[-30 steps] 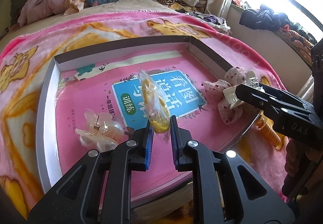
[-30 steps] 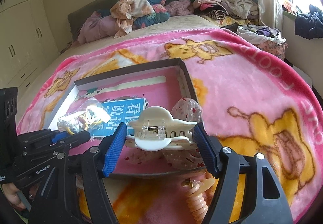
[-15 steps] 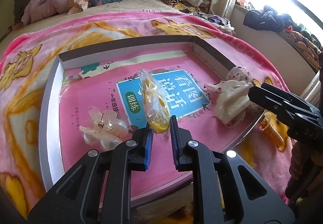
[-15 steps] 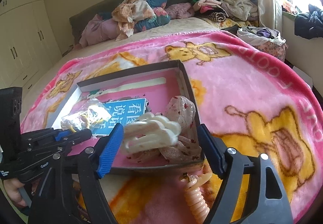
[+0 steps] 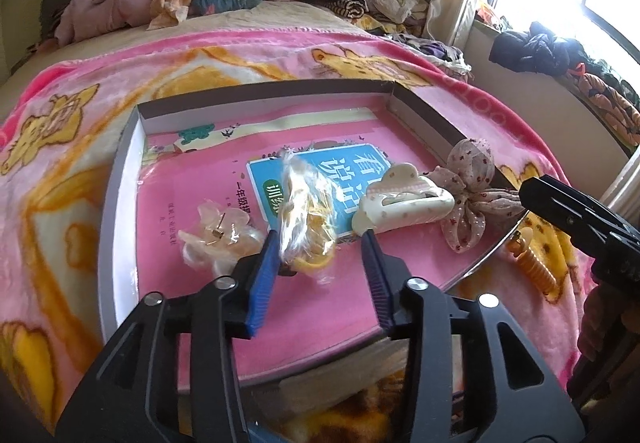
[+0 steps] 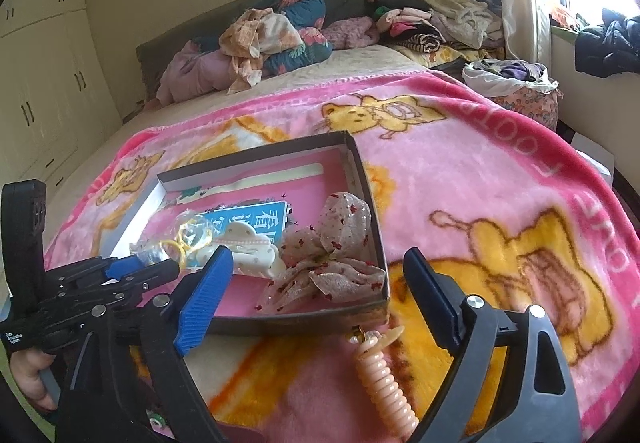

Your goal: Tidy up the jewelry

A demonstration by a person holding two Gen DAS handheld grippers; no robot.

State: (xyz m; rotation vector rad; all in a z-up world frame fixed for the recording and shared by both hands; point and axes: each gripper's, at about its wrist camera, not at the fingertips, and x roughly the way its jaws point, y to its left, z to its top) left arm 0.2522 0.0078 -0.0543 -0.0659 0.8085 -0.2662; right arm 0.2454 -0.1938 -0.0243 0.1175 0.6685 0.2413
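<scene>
A shallow cardboard box (image 5: 120, 203) lies on the pink blanket, lined with a pink booklet. My left gripper (image 5: 320, 271) hovers low over its near side, jaws opening. A clear bag of yellow bands (image 5: 306, 219) lies between the fingers, no longer pinched. Beside the bag are a translucent flower clip (image 5: 218, 239), a white claw clip (image 5: 404, 199) and a floral fabric bow (image 5: 468, 187). My right gripper (image 6: 318, 291) is just outside the box's near corner, jaws opening wide and holding nothing. The white claw clip (image 6: 248, 251) rests beside the bow (image 6: 328, 263).
A peach spiral hair clip (image 6: 384, 375) lies on the blanket (image 6: 480, 171) just outside the box's corner, under my right gripper. Piled clothes and bedding (image 6: 260, 35) fill the head of the bed. A wardrobe (image 6: 40, 83) stands at the left, and a window sill with clothes at the right.
My right gripper let go of the white claw clip, which dropped into the box beside the bow, and then drew back. My left gripper went from shut to open around the bag.
</scene>
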